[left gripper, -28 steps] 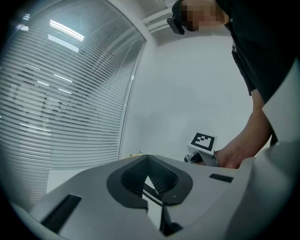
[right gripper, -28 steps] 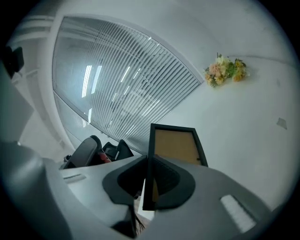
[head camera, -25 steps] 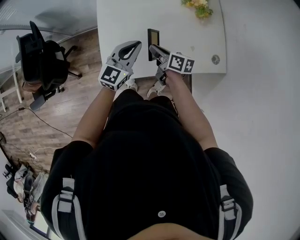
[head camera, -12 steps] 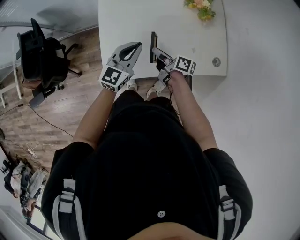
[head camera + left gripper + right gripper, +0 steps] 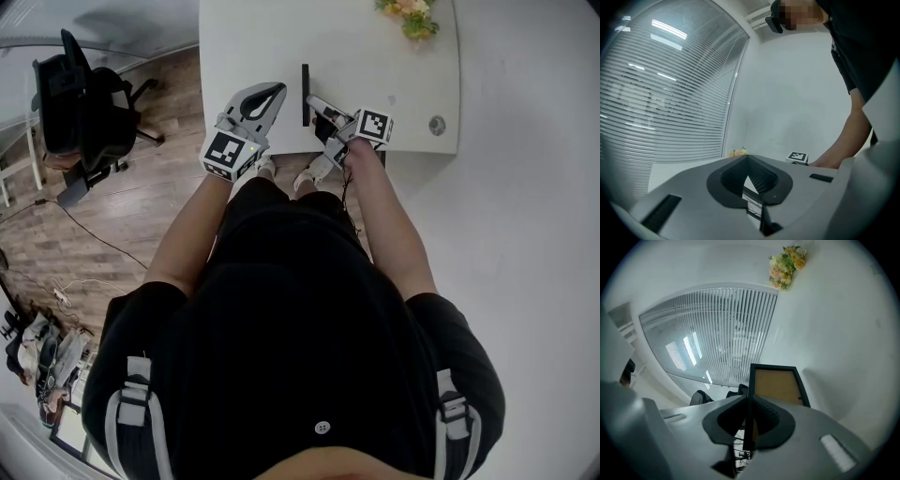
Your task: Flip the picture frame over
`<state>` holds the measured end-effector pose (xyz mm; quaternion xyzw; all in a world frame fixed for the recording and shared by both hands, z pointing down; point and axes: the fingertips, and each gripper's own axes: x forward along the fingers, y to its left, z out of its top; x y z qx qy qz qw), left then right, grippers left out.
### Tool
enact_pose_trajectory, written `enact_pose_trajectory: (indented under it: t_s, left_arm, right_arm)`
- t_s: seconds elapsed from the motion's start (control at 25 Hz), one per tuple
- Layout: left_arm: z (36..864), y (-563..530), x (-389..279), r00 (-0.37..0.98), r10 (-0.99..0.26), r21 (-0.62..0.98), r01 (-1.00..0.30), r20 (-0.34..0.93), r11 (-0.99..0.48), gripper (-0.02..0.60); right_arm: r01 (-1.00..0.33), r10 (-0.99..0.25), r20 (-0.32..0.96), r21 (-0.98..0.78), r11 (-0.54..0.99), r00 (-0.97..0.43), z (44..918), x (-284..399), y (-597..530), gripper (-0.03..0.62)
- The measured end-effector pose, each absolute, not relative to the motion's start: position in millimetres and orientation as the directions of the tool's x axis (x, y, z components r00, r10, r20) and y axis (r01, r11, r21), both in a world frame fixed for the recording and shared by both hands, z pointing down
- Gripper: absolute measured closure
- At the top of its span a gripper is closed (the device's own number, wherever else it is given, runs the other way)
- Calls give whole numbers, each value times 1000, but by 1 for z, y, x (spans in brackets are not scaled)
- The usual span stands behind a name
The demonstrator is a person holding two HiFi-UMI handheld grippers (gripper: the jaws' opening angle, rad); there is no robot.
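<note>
The picture frame stands on its edge on the white table, so the head view shows it as a thin black line. My right gripper is shut on the frame's near edge. In the right gripper view the frame rises from between the jaws, with its black rim and brown backing board facing the camera. To the left of the frame, my left gripper hovers over the table's near edge, jaws closed tip to tip with nothing between them, apart from the frame.
A small bunch of flowers lies at the table's far right, and a round cable grommet sits near its right corner. A black office chair stands on the wooden floor to the left. Window blinds line the wall.
The frame has swung from showing a broad dark face to standing edge-on, as my right gripper rolled and sank a little. The left gripper has stayed put.
</note>
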<state>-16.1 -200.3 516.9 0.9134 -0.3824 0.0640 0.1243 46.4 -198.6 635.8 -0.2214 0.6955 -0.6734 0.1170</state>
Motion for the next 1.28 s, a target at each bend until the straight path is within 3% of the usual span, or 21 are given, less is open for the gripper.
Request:
enact_pose_trajectory:
  t_s: [0.44,1.28]
  left_arm:
    - [525,-202,-12,697,-679,181,-717,231,-673,577]
    - [528,-212,-4,685,-704,174,-729,189,-662,577]
  right_arm:
    - [53,-490,-55,-998,18,-870,631,48,-207,545]
    - [114,-498,-87,-993,-24,-863,662,53,-206,543]
